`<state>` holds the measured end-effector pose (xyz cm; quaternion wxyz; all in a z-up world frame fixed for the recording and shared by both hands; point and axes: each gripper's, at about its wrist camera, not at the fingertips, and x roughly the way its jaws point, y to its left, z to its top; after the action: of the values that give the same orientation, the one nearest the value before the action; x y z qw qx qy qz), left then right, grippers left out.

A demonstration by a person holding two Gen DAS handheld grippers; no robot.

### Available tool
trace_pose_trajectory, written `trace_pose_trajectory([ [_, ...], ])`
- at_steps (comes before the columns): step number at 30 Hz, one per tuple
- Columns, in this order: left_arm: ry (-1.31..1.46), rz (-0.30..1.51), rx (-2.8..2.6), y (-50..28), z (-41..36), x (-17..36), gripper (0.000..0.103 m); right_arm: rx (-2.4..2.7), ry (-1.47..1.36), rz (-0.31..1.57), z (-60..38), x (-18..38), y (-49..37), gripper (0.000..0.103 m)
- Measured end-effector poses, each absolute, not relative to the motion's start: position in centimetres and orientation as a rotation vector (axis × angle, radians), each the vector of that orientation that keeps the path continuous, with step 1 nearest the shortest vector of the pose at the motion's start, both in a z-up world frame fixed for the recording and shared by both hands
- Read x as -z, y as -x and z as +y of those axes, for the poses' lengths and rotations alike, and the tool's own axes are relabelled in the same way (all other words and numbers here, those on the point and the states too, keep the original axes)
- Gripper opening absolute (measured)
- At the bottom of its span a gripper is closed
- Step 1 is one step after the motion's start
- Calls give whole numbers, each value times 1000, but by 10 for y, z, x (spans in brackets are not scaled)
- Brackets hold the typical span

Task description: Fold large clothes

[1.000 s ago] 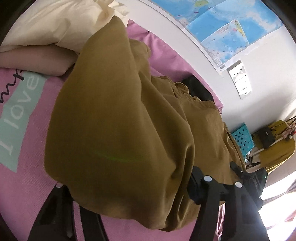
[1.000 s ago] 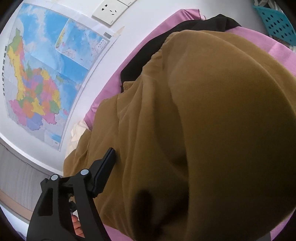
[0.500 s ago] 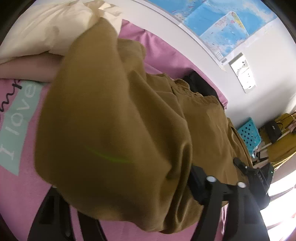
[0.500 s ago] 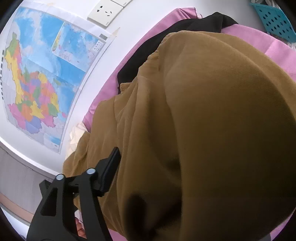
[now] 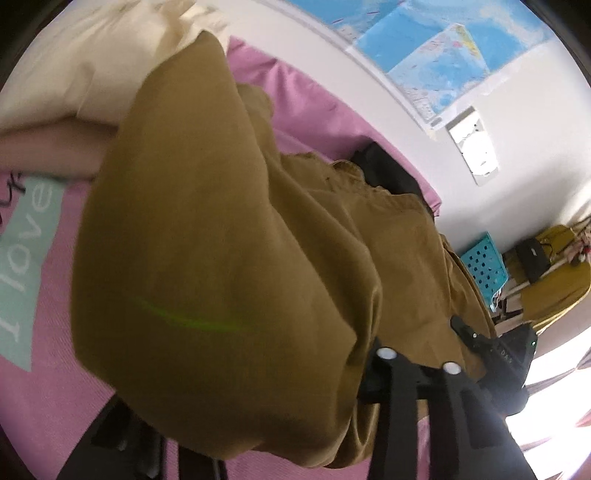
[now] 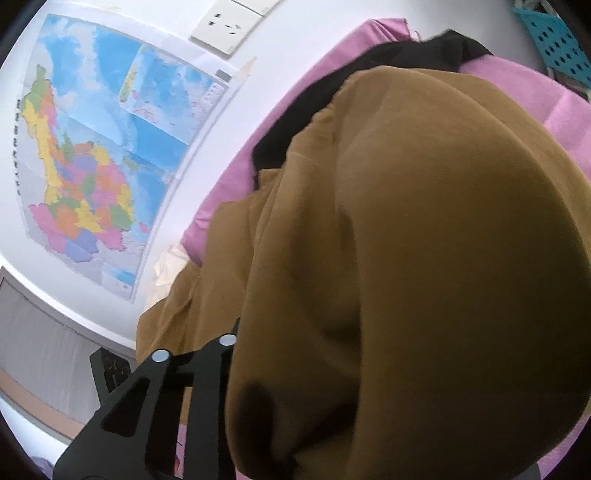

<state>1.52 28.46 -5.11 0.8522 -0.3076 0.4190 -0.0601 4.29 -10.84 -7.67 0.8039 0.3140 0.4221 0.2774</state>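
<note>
A large brown garment [image 5: 221, 240] lies bunched on the pink bed and drapes over both grippers. In the left wrist view my left gripper [image 5: 251, 402] has a thick fold of it between its fingers. The jaws are closing; the right finger [image 5: 384, 373] presses into the cloth and the left one is mostly hidden beneath it. In the right wrist view the same garment [image 6: 424, 258] covers my right gripper [image 6: 317, 369]. Its jaws are closing too, with only one finger [image 6: 221, 354] showing, its tip buried in the fabric.
The pink sheet [image 5: 44, 387] bears a mint "I love" print. A cream pillow [image 5: 110, 59] sits at the head, with a black garment [image 6: 369, 74] near the wall. A map [image 6: 92, 147] and sockets [image 6: 229, 26] hang above, and a blue perforated basket [image 5: 484, 266] stands beside the bed.
Both grippers' visible fingers have moved inward against the brown cloth. The bunch between them looks more gathered. Neither hand has shifted much.
</note>
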Motion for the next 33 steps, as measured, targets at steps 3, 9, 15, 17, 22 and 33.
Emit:
trace_pose_trajectory([
  [3, 636, 874, 147, -17, 284, 40, 30, -624, -667, 875, -108, 61, -42, 21],
  [9, 598, 841, 192, -22, 287, 10, 27, -678, -594, 787, -95, 14, -40, 19],
  [15, 532, 757, 234, -18, 295, -44, 27, -758, -564, 687, -83, -38, -40, 19],
  [17, 510, 725, 237, -16, 302, -65, 27, -793, -549, 645, -73, -60, -40, 19],
  [22, 455, 603, 208, -2, 333, -123, 27, -890, -522, 564, -31, -103, -49, 19],
  [33, 388, 405, -48, 28, 468, -197, 27, -1117, -471, 500, 147, -149, -90, 19],
])
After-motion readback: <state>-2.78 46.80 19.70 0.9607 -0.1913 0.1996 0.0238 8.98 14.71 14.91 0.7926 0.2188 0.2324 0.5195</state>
